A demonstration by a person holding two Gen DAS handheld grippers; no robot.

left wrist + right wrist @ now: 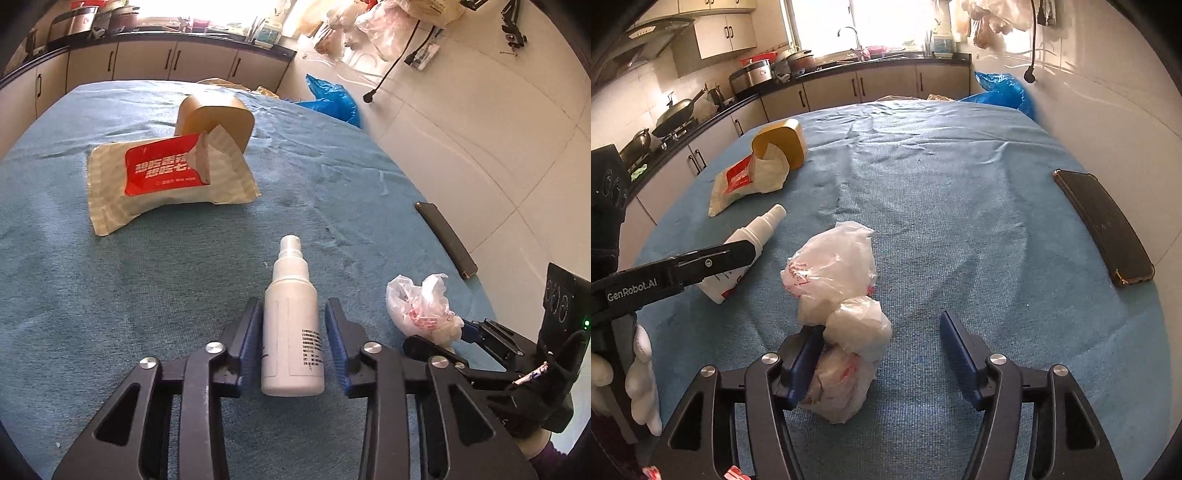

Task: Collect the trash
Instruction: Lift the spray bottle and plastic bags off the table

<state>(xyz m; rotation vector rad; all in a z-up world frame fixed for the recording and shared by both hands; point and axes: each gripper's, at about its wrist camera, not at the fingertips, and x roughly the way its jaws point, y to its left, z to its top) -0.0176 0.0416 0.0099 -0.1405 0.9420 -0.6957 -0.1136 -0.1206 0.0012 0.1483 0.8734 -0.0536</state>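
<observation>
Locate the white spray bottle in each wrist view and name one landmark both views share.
Left wrist view: the white spray bottle lies at bottom centre, between the left gripper jaws, nozzle pointing away.
Right wrist view: the bottle lies at mid-left, partly behind the other gripper's finger.
Shared landmark: the crumpled white plastic bag beside it.

"GenRobot.AI" stands on the left gripper (713, 258) (white letters on black).

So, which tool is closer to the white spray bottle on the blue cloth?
Left. The left tool has the spray bottle lying between its open fingers. The right tool is off to the side, around the crumpled plastic bag.
</observation>
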